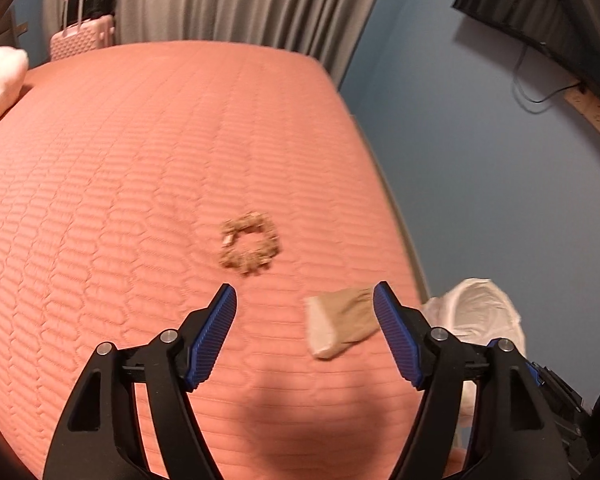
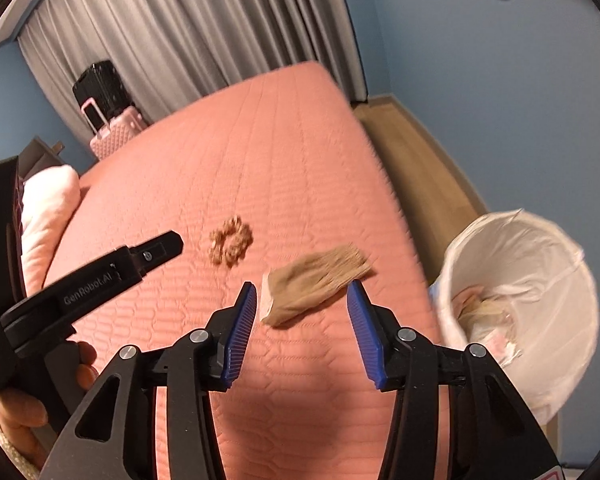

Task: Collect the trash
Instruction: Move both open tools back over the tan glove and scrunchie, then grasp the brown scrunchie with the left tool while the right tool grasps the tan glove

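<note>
tan crumpled wrapper (image 2: 316, 284), white-ended

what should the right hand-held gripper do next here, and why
Probably ease the right hand-held gripper down and forward onto the tan sock. Its jaws stand open and empty with the sock lying flat on the pink bed just ahead of them, untouched, and the lined bin waits close on the right.

Open bedspread (image 1: 120, 184) from 9 to 12 o'clock, clear for passage. Only a hair tie (image 1: 250, 245) at 12 and a sock (image 1: 340, 322) at 2. Blocked at 3 by the bin (image 2: 540, 280) beside the bed edge.
</note>
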Available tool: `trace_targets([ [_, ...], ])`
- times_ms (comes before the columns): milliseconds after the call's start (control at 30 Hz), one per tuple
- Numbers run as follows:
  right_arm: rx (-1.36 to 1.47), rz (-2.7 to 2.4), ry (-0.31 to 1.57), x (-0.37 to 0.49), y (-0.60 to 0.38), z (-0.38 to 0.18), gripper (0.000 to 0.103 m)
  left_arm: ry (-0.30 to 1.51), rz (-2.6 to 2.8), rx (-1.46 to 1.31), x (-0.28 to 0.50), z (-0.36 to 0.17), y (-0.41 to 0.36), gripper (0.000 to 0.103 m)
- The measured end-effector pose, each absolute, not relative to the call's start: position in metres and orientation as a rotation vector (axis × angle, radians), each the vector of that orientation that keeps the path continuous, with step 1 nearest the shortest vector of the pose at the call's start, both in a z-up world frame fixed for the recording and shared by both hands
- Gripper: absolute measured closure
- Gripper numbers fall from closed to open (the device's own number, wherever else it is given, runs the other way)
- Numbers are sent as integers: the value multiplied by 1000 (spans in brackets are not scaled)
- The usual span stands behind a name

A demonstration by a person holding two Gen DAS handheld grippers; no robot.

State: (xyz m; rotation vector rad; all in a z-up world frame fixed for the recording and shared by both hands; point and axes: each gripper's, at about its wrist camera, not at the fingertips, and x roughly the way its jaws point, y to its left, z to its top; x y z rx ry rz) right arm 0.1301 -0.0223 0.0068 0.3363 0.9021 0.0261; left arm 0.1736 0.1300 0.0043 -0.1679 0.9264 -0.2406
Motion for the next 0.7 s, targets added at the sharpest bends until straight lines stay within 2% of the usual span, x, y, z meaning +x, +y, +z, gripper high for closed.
trace_targets([
  [133,332,45,959,145,-5,-21,55,967,-206,-164,183,-18,150,35],
  [300,337,56,1016,165,7,-55,49,1018,-158,-176,195,-46,172,32],
  [467,357,53,1066,188,15,-84,48,1045,-124,-183,210,-65,186,26],
  [700,372,37,1113,213,18,-115,48,1056,-107,-220,246,-83,191,25],
])
